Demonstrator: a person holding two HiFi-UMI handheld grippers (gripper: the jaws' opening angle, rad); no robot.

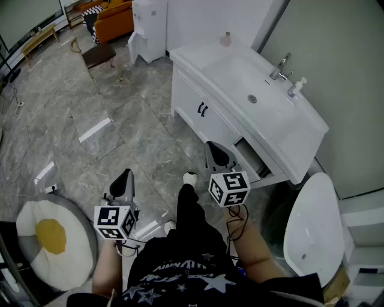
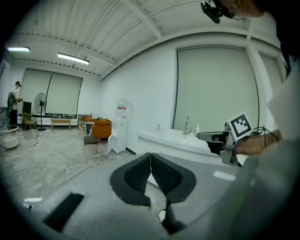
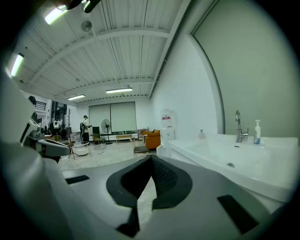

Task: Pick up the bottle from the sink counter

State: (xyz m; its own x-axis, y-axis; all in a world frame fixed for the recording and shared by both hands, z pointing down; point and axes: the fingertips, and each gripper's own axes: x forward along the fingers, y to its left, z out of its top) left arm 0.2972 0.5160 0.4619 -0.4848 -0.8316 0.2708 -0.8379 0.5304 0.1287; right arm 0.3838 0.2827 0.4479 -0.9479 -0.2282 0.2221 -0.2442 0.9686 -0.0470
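A small clear bottle (image 1: pixel 226 39) stands at the far end of the white sink counter (image 1: pixel 198 57). A white pump bottle (image 1: pixel 296 87) stands beside the faucet (image 1: pixel 279 66). Both show in the right gripper view too, the small bottle (image 3: pixel 201 134) and the pump bottle (image 3: pixel 257 131). My left gripper (image 1: pixel 125 174) is held low over the floor, jaws shut and empty. My right gripper (image 1: pixel 213 146) is in front of the cabinet doors, well short of either bottle, jaws shut with nothing in them. The left gripper view shows its shut jaws (image 2: pixel 150 155); the right gripper view shows the same (image 3: pixel 151 157).
A toilet (image 1: pixel 312 228) stands at the right, close to the counter's near end. An egg-shaped cushion (image 1: pixel 51 237) lies at the lower left. A white cabinet (image 1: pixel 147 27), a stool (image 1: pixel 99 55) and an orange sofa (image 1: pixel 114 18) are at the back. Marble floor lies between.
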